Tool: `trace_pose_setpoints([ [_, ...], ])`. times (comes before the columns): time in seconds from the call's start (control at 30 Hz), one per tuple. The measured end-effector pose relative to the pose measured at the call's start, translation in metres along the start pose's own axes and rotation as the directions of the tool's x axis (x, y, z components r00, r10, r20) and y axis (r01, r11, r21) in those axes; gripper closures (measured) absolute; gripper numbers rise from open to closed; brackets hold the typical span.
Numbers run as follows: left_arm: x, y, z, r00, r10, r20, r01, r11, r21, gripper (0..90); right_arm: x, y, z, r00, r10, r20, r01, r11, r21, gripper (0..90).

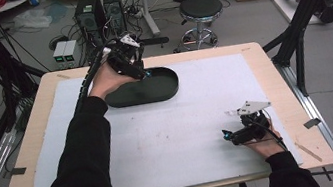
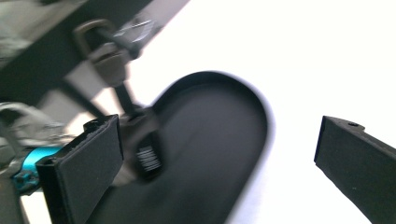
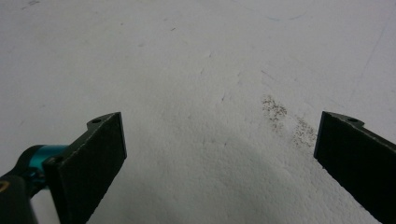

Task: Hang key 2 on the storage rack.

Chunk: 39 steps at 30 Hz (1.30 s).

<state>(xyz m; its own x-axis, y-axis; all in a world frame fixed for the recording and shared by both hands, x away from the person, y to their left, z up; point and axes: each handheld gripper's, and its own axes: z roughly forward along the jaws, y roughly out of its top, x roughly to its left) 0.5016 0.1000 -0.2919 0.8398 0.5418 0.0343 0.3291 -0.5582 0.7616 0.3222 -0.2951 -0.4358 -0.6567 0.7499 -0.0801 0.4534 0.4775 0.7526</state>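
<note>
L forearm: black sleeve reaches up the left side of the high view toward the far end of the surface (image 1: 275, 86), likely so the hand can work over the tray.
L tongs (image 1: 143, 73): held over the near-left rim of the tray, tipped down into it. Jaws spread wide in the left gripper view, nothing between the pads; reads as a let-go posn, not a grab.
Tray (image 1: 163, 88): black, oval, shallow, far-centre on the white mat (image 1: 161, 140). Sits flat on the mat, well apart from the R hand.
Small item (image 2: 148, 156): dark piece w/ a white striped label, seen in the left gripper view lying at the tray's edge just beyond the L pad. Blurred; can't tell what it is, or whether it sits inside the rim or on it. Prob. the thing being dealt with.
Mat: bare in the middle, faint brown specks (image 3: 285, 119) in the right gripper view.
R tongs (image 1: 226, 135): low on the near-right of the mat, pointing left, hand resting behind. Jaws spread, nothing between; looks parked while the L side works.
Beyond surface: black stool (image 1: 200, 8), two PC towers (image 1: 99, 10) on the floor.
</note>
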Motion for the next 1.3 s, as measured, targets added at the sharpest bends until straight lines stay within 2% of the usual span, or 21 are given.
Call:
trace_pose_setpoints([
  [0.03, 0.0, -0.001, -0.003, 0.9997, -0.009, 0.025, 0.01, 0.9999, -0.013, 1.7, 0.0, 0.0, 0.0, 1.0, 0.001, 0.001, -0.001, 1.0, -0.001, 1.6],
  [0.07, 0.0, -0.003, -0.006, 0.9994, -0.019, 0.029, 0.019, 0.9996, -0.021, 1.7, -0.001, 0.0, 0.0, 1.0, 0.004, 0.003, -0.004, 1.0, -0.004, 1.6],
  [0.2, -0.001, -0.014, -0.018, 0.9993, -0.034, 0.016, 0.035, 0.9973, -0.065, 1.7, -0.002, 0.0, -0.001, 1.0, 0.008, 0.006, -0.008, 1.0, -0.005, 1.6],
  [0.33, -0.002, -0.025, -0.029, 0.9961, -0.067, 0.058, 0.074, 0.9887, -0.131, 1.7, -0.001, 0.0, -0.001, 1.0, 0.005, 0.003, -0.005, 1.0, -0.007, 1.6],
  [0.47, -0.003, -0.034, -0.038, 0.9951, -0.084, 0.052, 0.091, 0.9831, -0.159, 1.7, -0.001, 0.001, -0.001, 1.0, 0.006, 0.004, -0.006, 1.0, -0.01, 1.6],
  [0.63, -0.006, -0.045, -0.049, 0.9954, -0.087, 0.041, 0.092, 0.9805, -0.173, 1.7, 0.0, 0.002, 0.0, 1.0, 0.006, 0.002, -0.006, 1.0, -0.012, 1.6],
  [0.83, -0.013, -0.055, -0.063, 0.9949, -0.096, 0.029, 0.101, 0.9725, -0.21, 1.7, 0.0, 0.002, 0.001, 1.0, 0.003, 0.001, -0.003, 1.0, -0.008, 1.6],
  [1.17, -0.032, -0.067, -0.073, 0.9979, -0.064, 0.013, 0.065, 0.982, -0.177, 1.7, 0.0, 0.002, 0.002, 1.0, 0.002, 0.001, -0.002, 1.0, -0.005, 1.6],
  [1.3, -0.034, -0.075, -0.075, 0.9972, -0.072, 0.02, 0.074, 0.9839, -0.163, 1.7, -0.001, 0.002, 0.001, 1.0, 0.005, 0.0, -0.005, 1.0, -0.004, 1.6],
])
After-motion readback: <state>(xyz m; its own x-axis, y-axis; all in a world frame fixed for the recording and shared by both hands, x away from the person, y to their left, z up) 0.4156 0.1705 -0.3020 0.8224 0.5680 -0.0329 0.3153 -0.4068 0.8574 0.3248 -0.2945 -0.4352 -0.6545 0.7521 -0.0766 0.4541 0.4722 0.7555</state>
